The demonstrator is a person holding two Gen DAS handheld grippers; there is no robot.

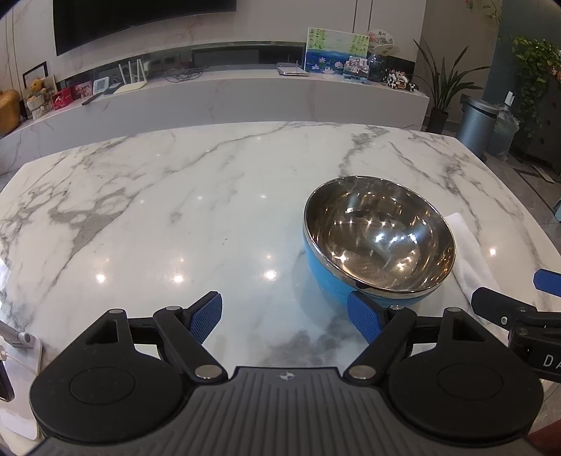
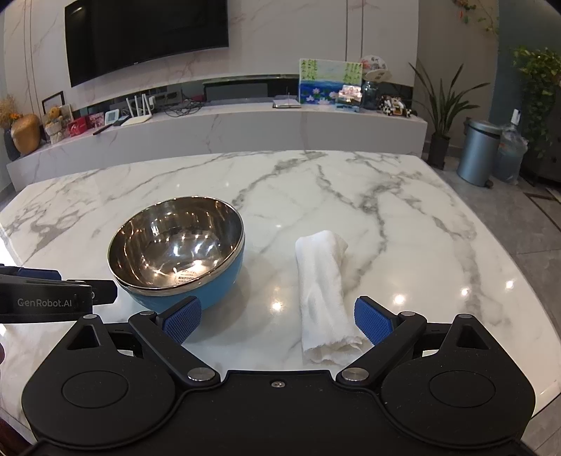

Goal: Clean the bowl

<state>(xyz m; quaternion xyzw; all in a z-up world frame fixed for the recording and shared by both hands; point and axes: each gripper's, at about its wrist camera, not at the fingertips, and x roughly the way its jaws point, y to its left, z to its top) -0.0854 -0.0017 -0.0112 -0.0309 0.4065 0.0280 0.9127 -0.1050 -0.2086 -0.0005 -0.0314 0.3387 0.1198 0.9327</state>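
The bowl (image 2: 175, 252) is sitting left of centre on the marble table (image 2: 350, 196), a rolled white cloth (image 2: 324, 294) lying beside it; both the left gripper (image 1: 284, 317) and the right gripper (image 2: 277, 321) are gaping wide, holding nothing.

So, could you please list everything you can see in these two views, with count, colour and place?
bowl: one, steel inside and blue outside, upright on the table, left of the cloth
cloth: one, white, rolled, lying on the table to the right of the bowl
table: one, white marble with grey veins, under both
television: one, black, on the far wall
painting: one, blue and green, on the far shelf
bin: one, grey, on the floor at right
plant: one, green, in a dark pot beside the bin
left hand-held gripper: one, black with blue pads, open, near the bowl
right hand-held gripper: one, black with blue pads, open, above the cloth's near end
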